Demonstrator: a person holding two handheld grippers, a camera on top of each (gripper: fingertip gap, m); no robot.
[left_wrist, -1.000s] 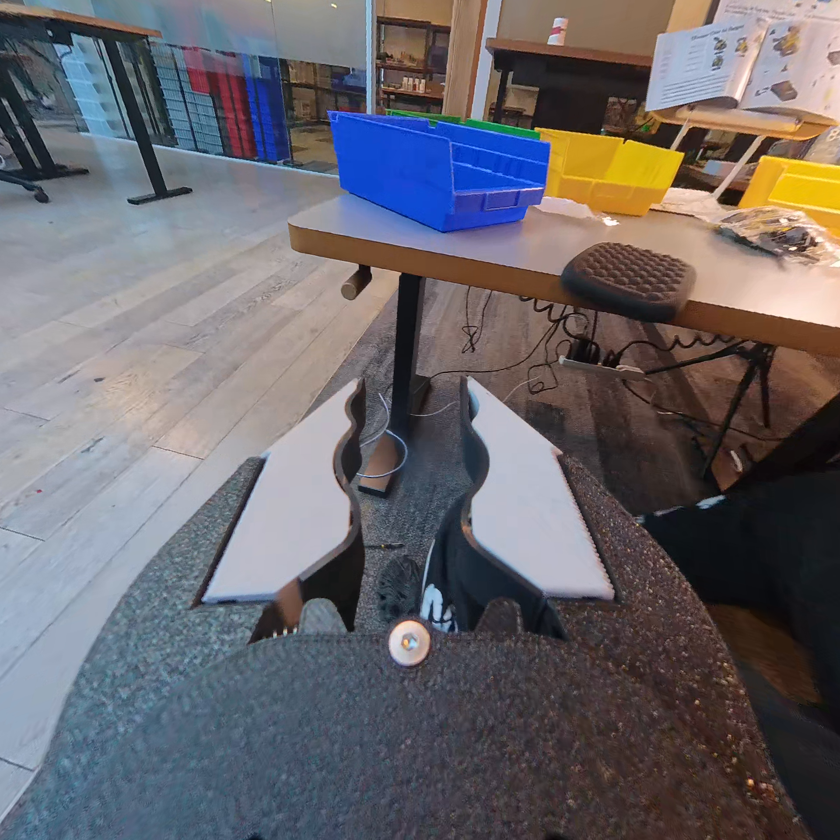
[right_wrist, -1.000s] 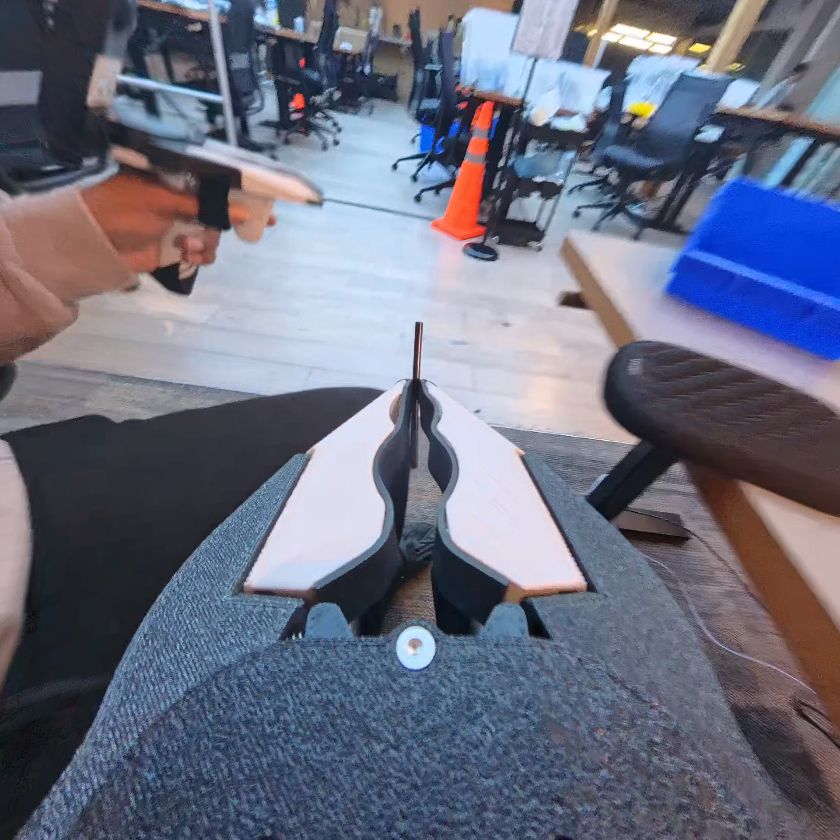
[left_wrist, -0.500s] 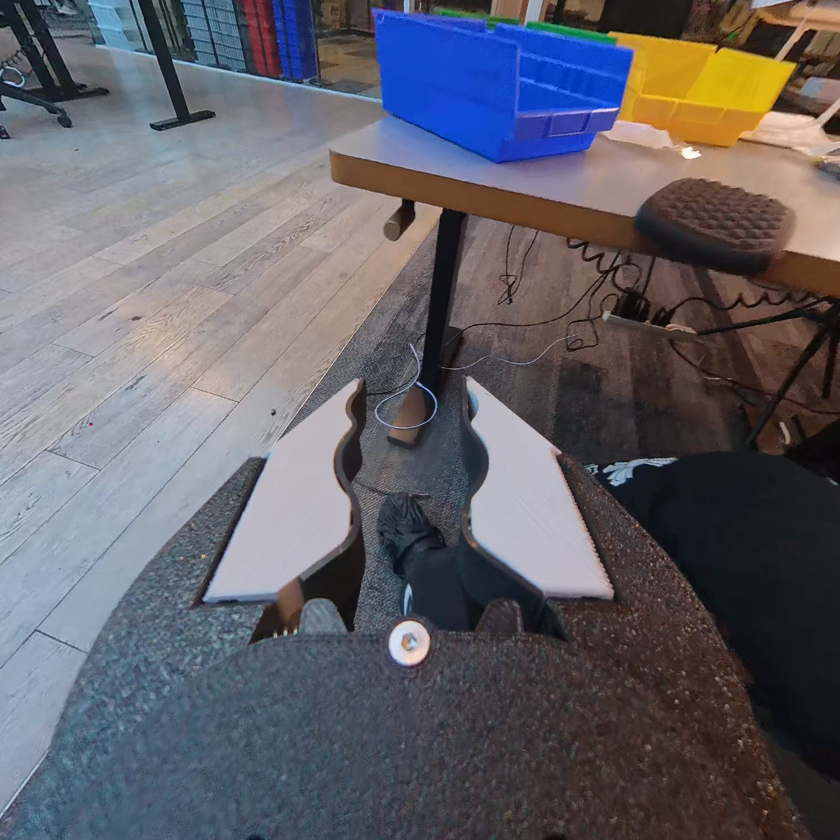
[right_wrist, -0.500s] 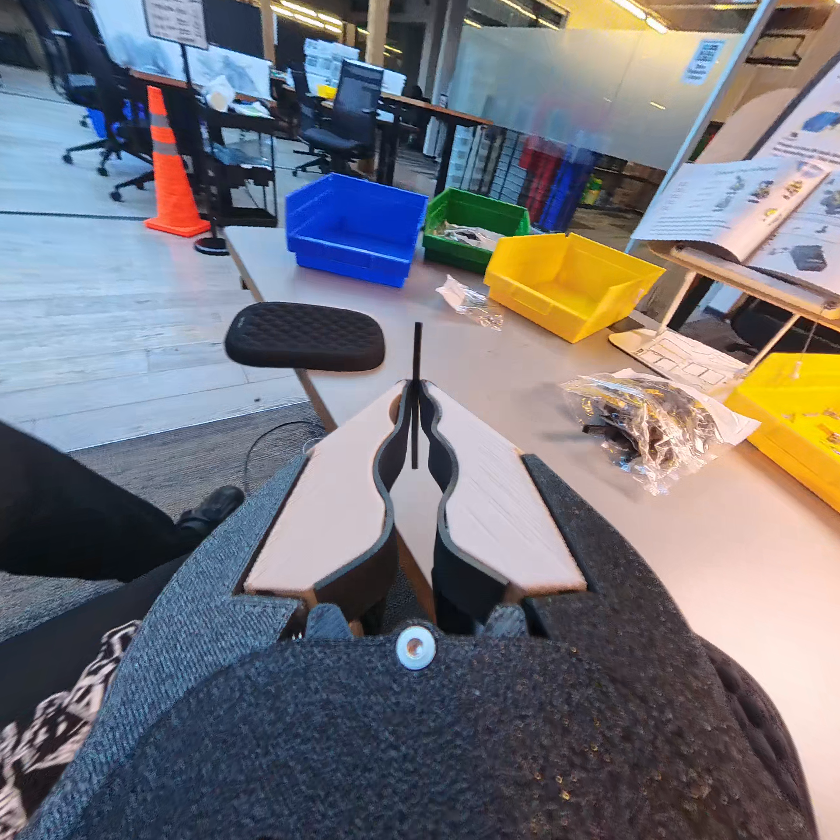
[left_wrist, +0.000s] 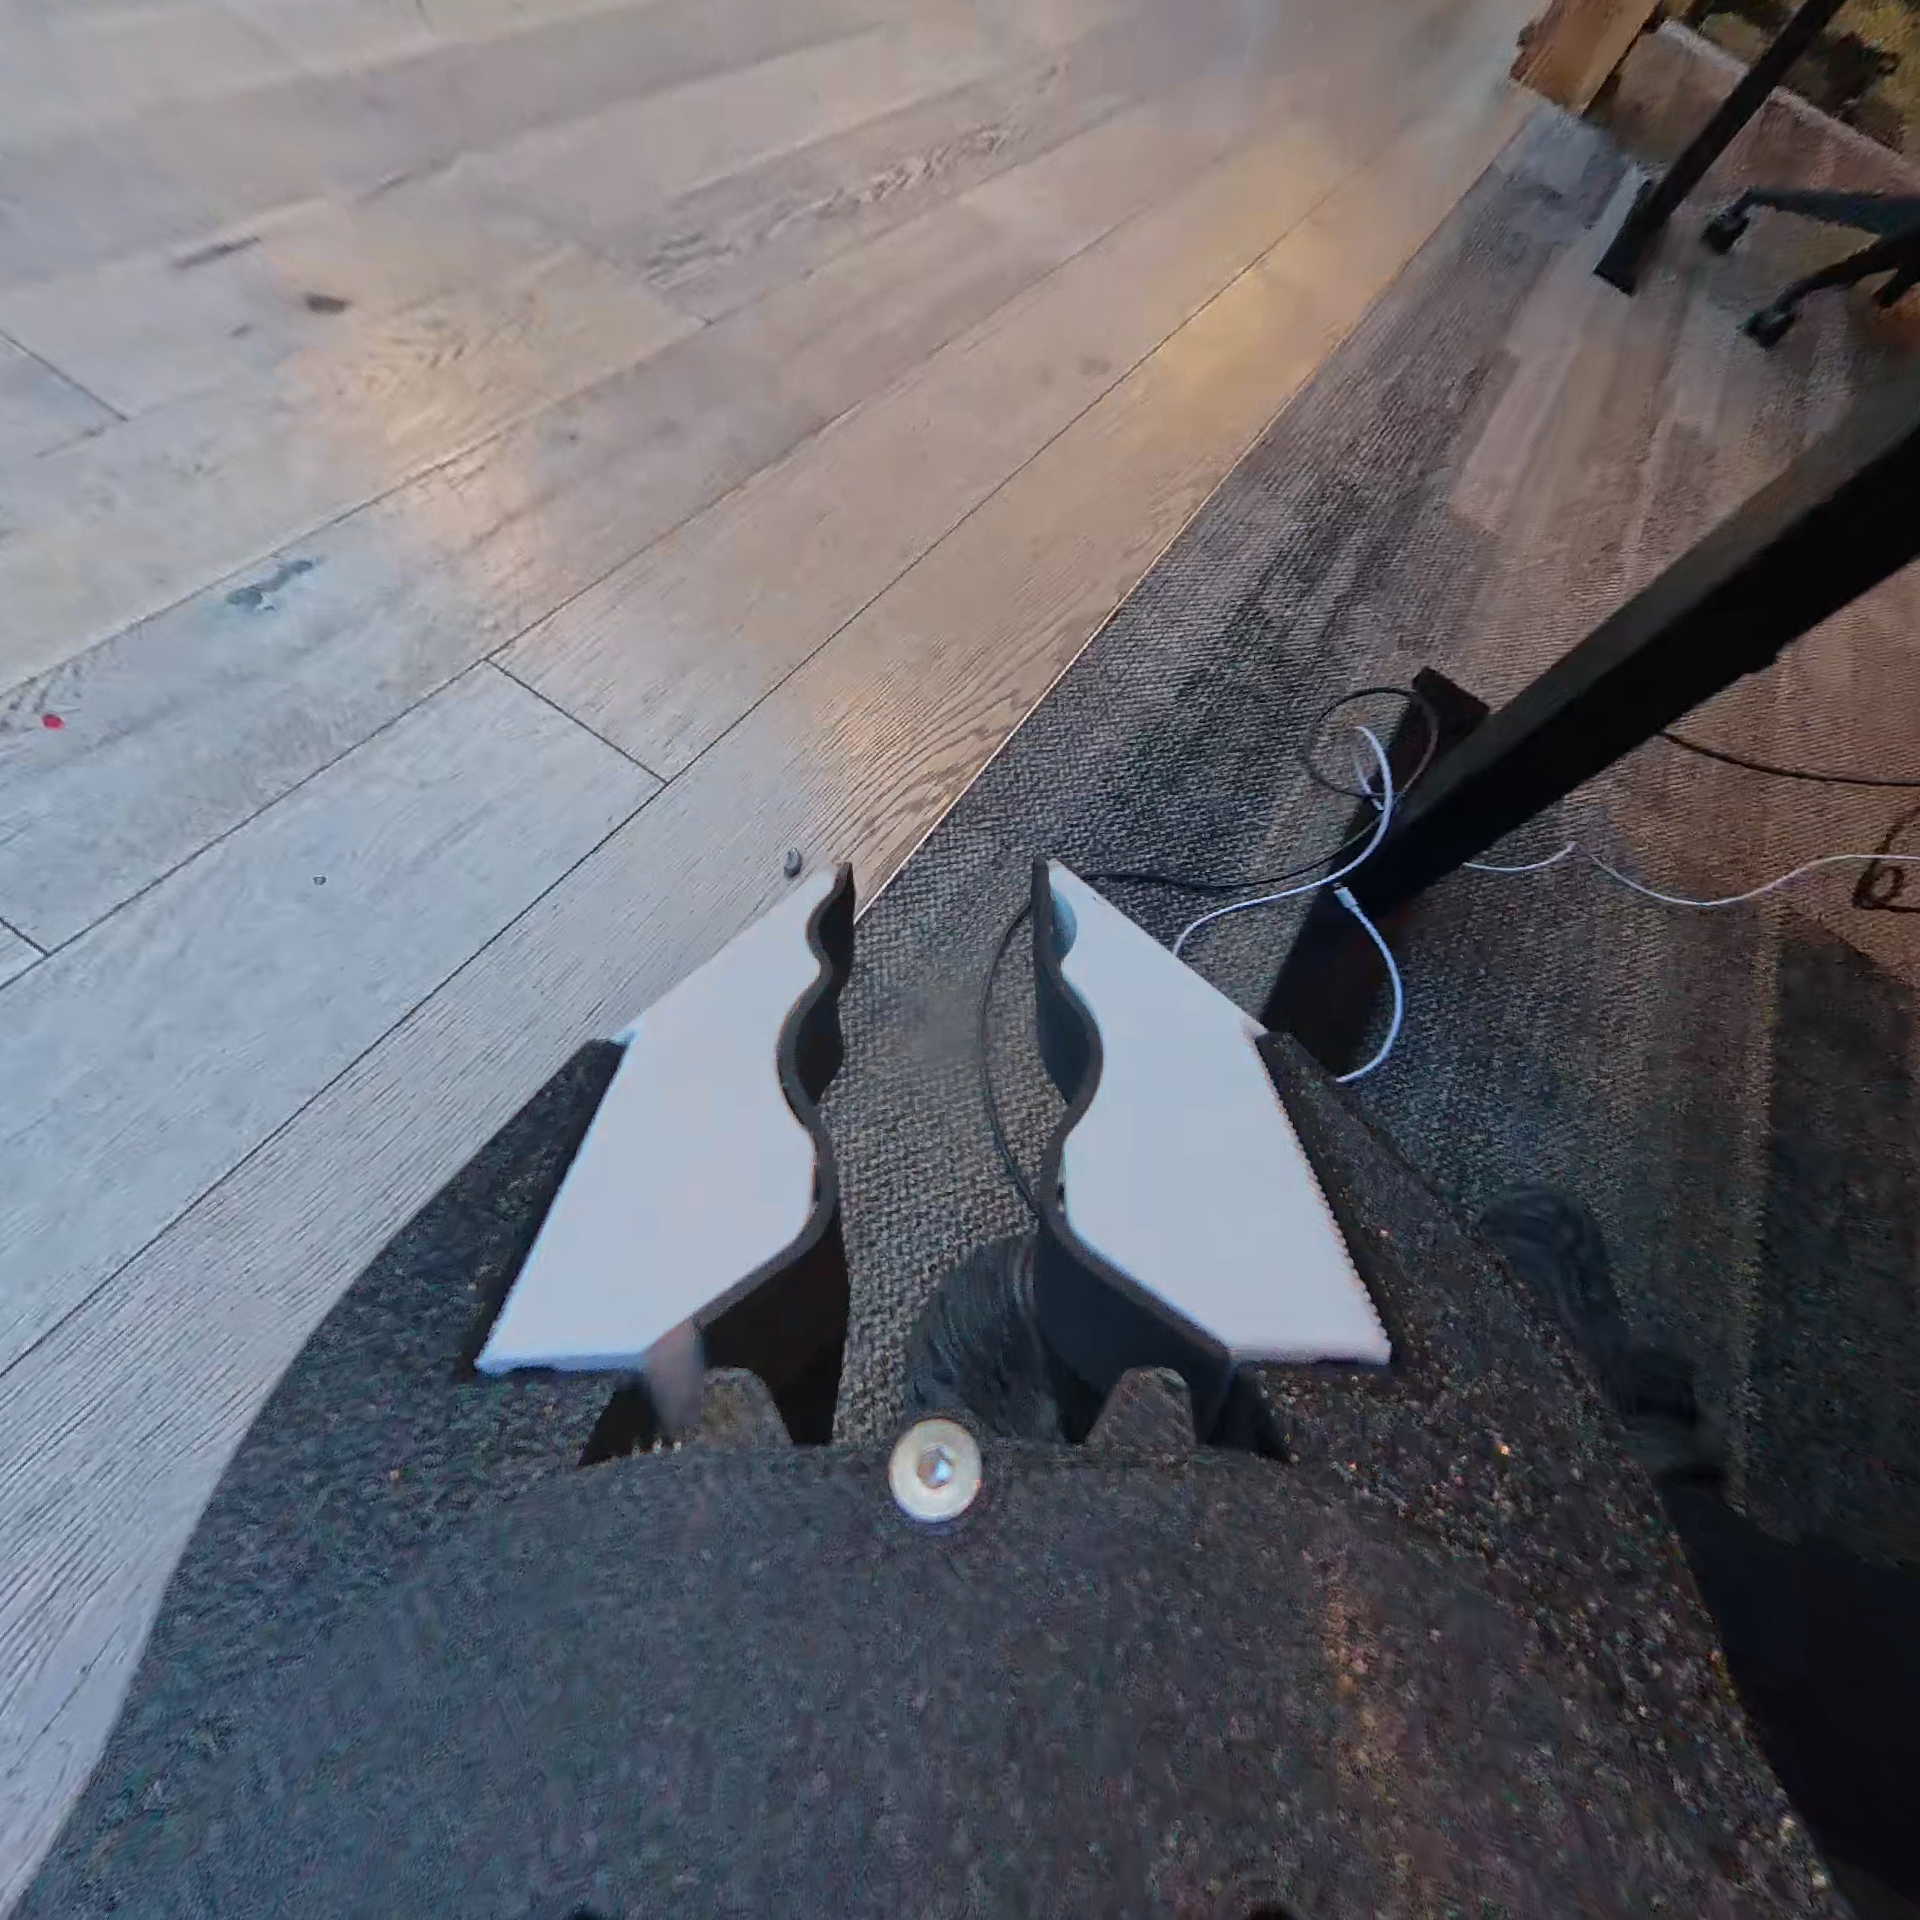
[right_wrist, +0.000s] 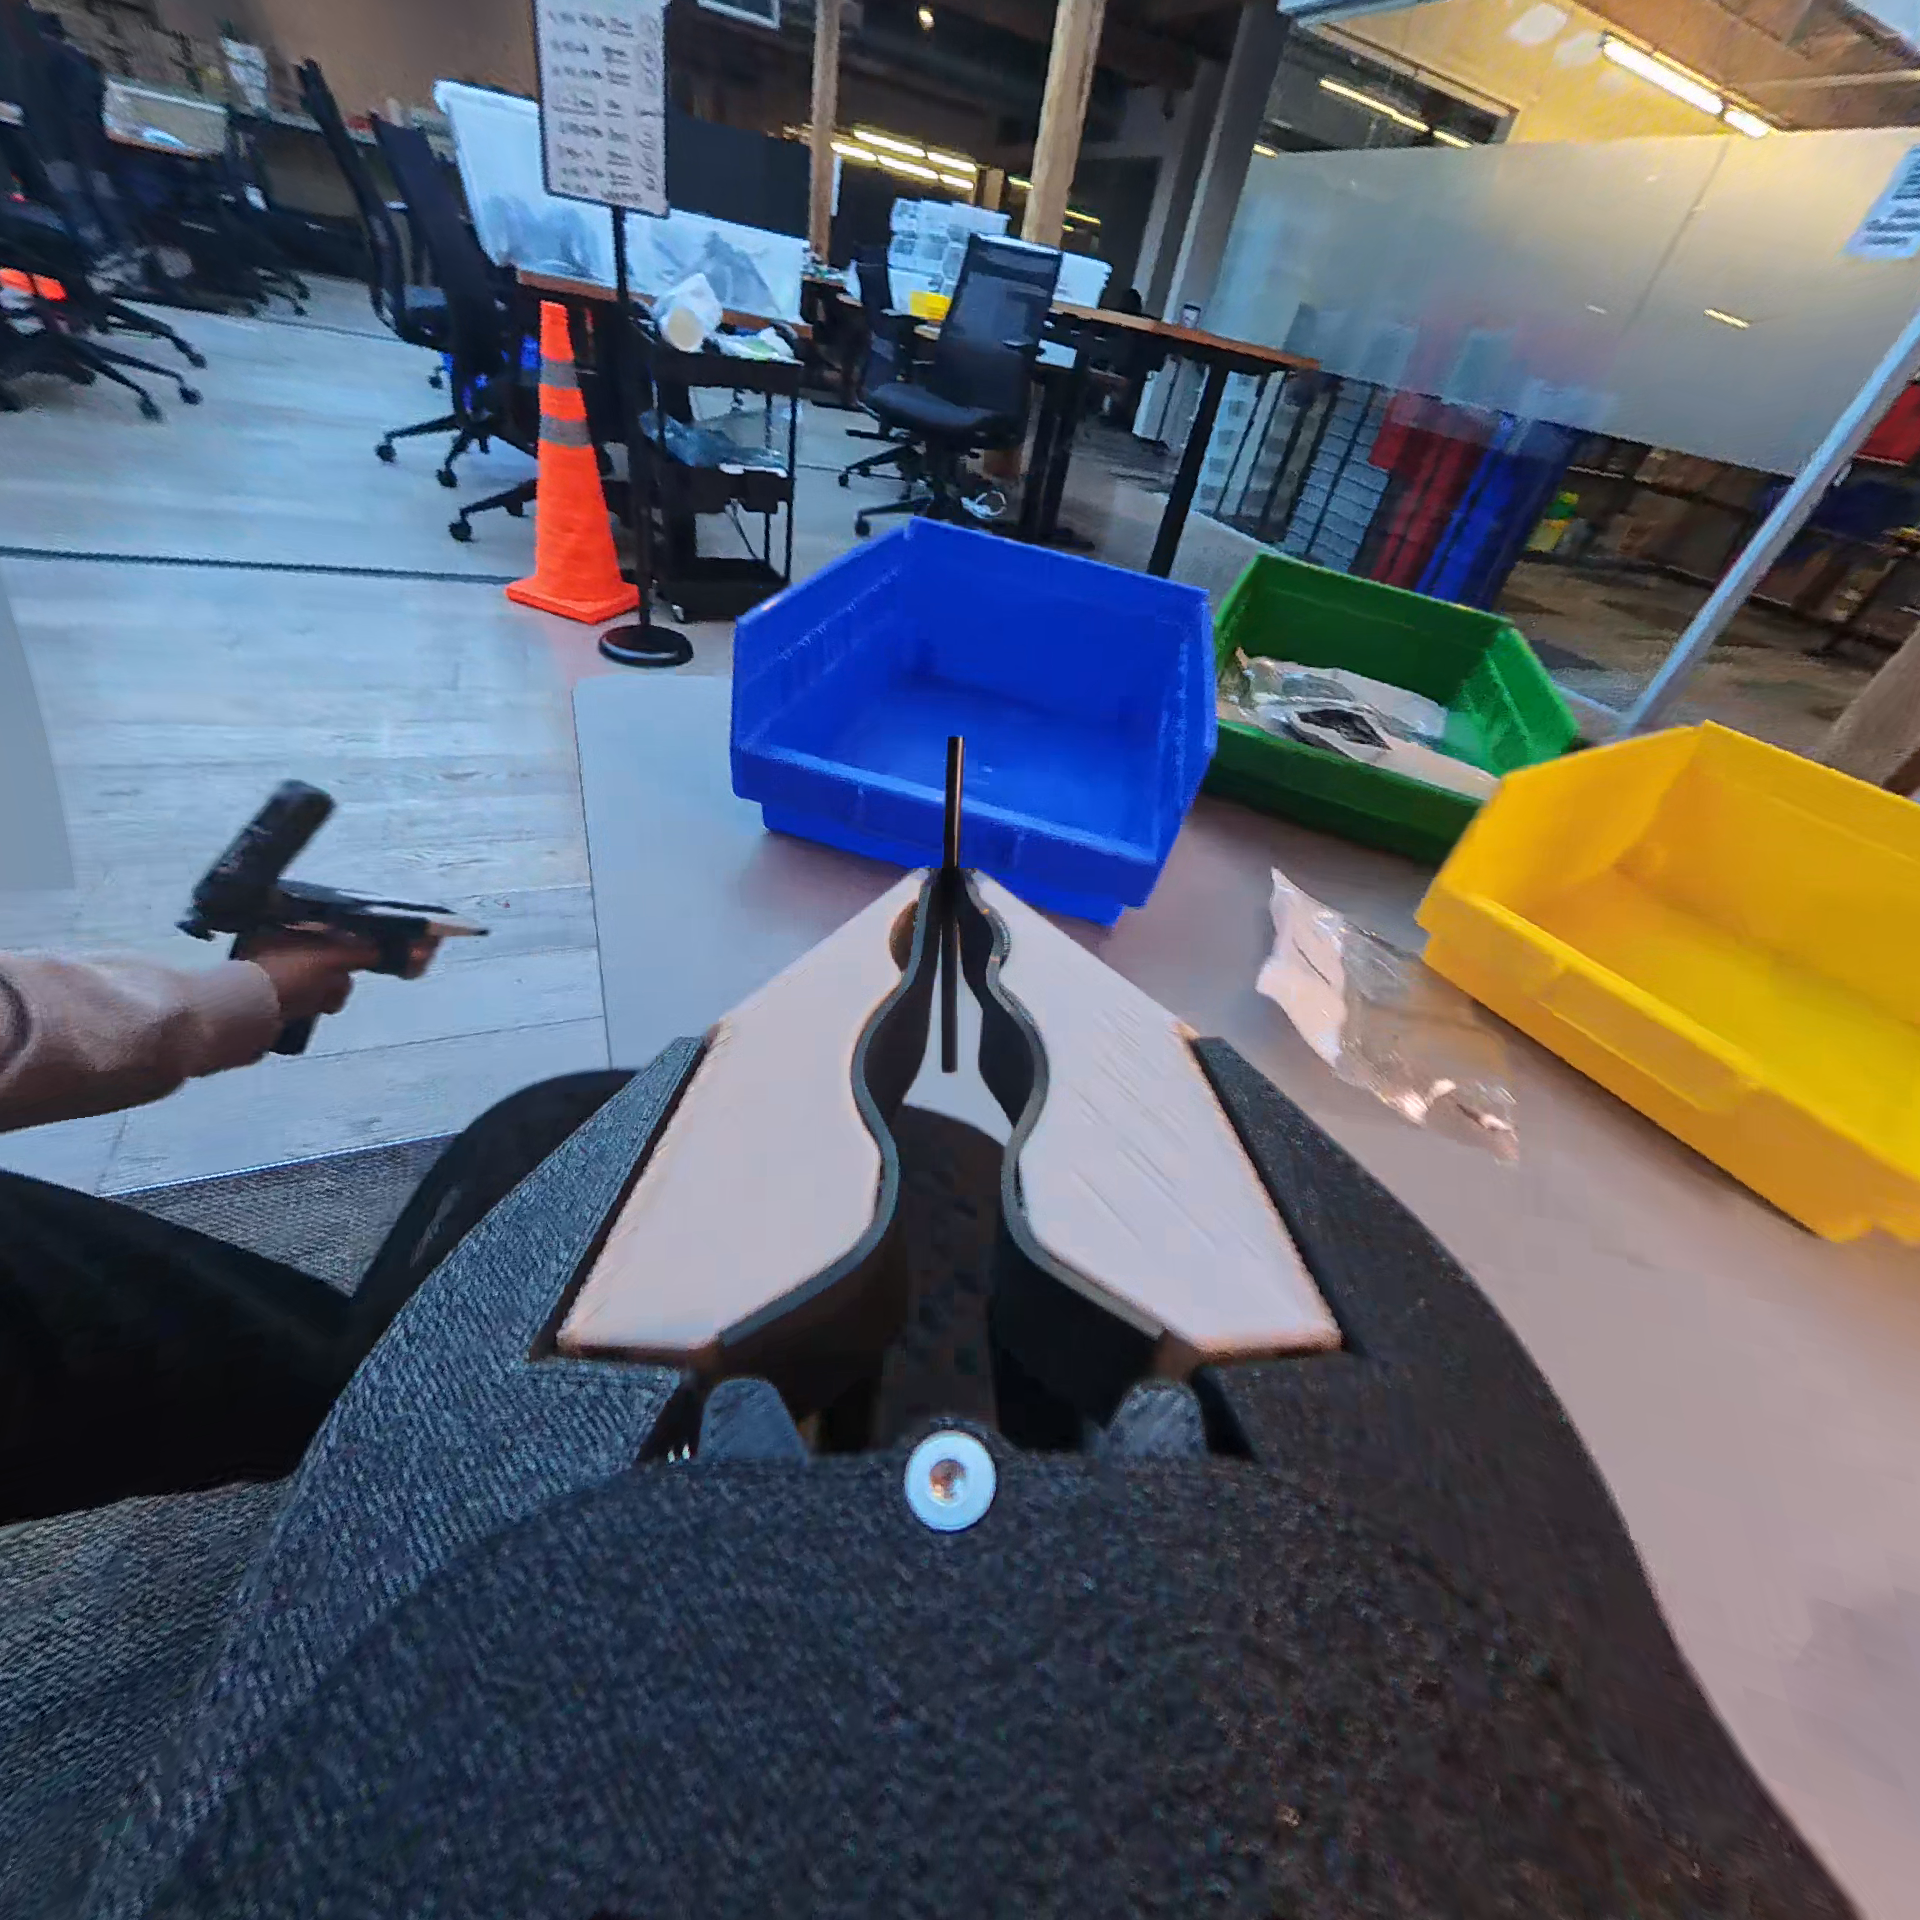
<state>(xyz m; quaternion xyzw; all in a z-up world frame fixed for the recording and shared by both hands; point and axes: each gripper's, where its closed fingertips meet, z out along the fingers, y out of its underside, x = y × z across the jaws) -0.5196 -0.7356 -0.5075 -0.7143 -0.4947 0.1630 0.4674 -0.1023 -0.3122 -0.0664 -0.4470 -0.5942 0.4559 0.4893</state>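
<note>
While pinching a thin, straight black rod upright, the right gripper is hovering before a blue bin. The left gripper is pointing at carpet, jaws parted, holding nothing.

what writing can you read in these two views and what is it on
Sign board on a black stand: lines of print, too small to read.
Paper sheet on the frosted glass partition: blurred, unreadable.
Right claw and its thin black rod: no marks.
Left wrist view, wood floor and carpet: no writing.
</note>
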